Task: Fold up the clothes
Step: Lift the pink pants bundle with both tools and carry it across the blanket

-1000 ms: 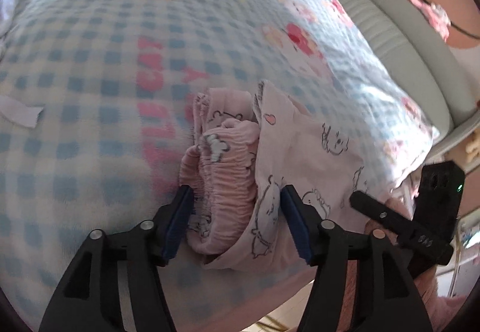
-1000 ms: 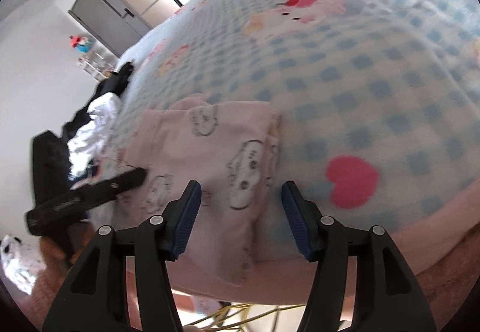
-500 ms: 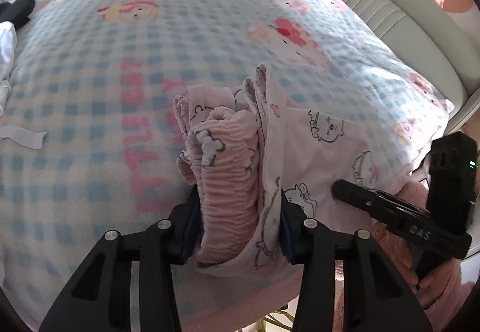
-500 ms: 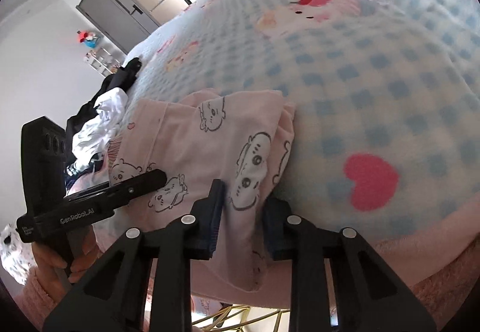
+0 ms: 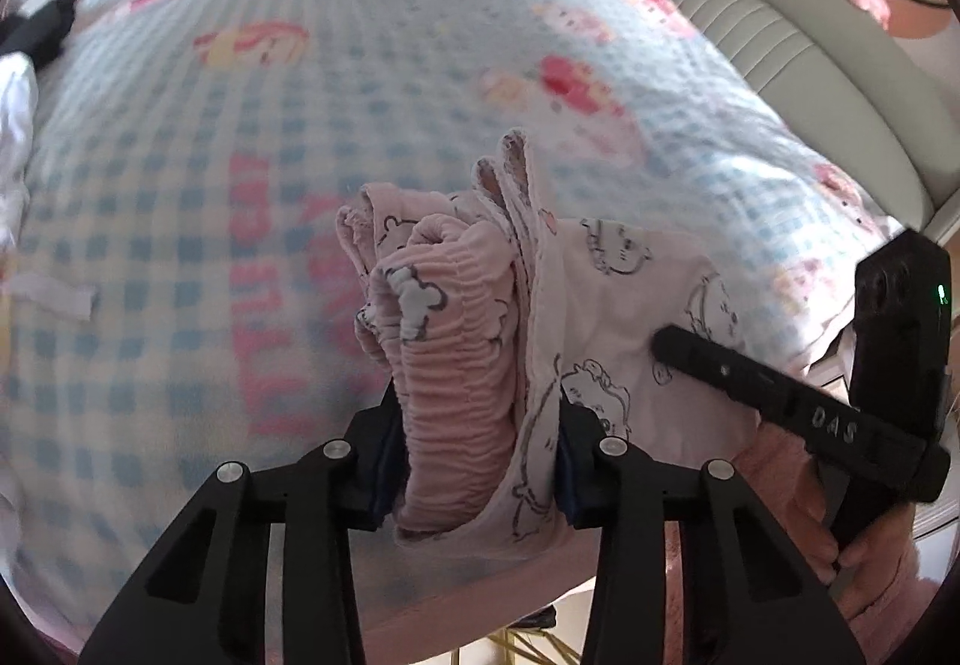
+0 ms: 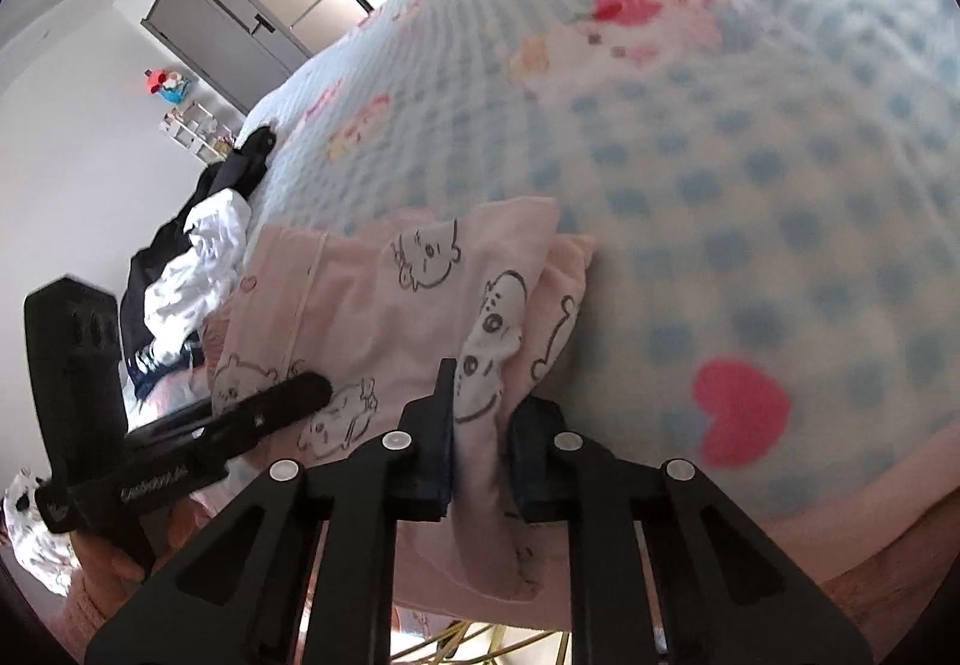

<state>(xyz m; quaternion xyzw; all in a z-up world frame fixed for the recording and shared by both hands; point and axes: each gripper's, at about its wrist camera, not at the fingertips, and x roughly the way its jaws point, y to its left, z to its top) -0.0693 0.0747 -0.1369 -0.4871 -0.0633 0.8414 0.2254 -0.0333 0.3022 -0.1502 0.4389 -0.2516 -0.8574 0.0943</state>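
Observation:
A pink garment with cartoon animal prints [image 5: 618, 317] lies folded near the bed's front edge. Its bunched elastic waistband end [image 5: 456, 359] stands up between the fingers of my left gripper [image 5: 474, 461], which is shut on it. In the right wrist view the same pink garment [image 6: 384, 317] shows its other end, and my right gripper [image 6: 480, 455] is shut on that folded edge. The right gripper [image 5: 780, 407] appears at the right of the left wrist view, and the left gripper [image 6: 198, 443] at the left of the right wrist view.
The blue-checked blanket with cartoon prints [image 5: 240, 125] covers the bed. A pile of black and white clothes [image 6: 192, 257] lies at the bed's far side. A padded grey headboard [image 5: 780, 35] runs along the right. A grey cabinet [image 6: 228, 29] stands by the wall.
Both grippers went from open around the pink garment to shut on it. The garment's gripped ends have risen off the blanket and the cameras have pulled back a little.

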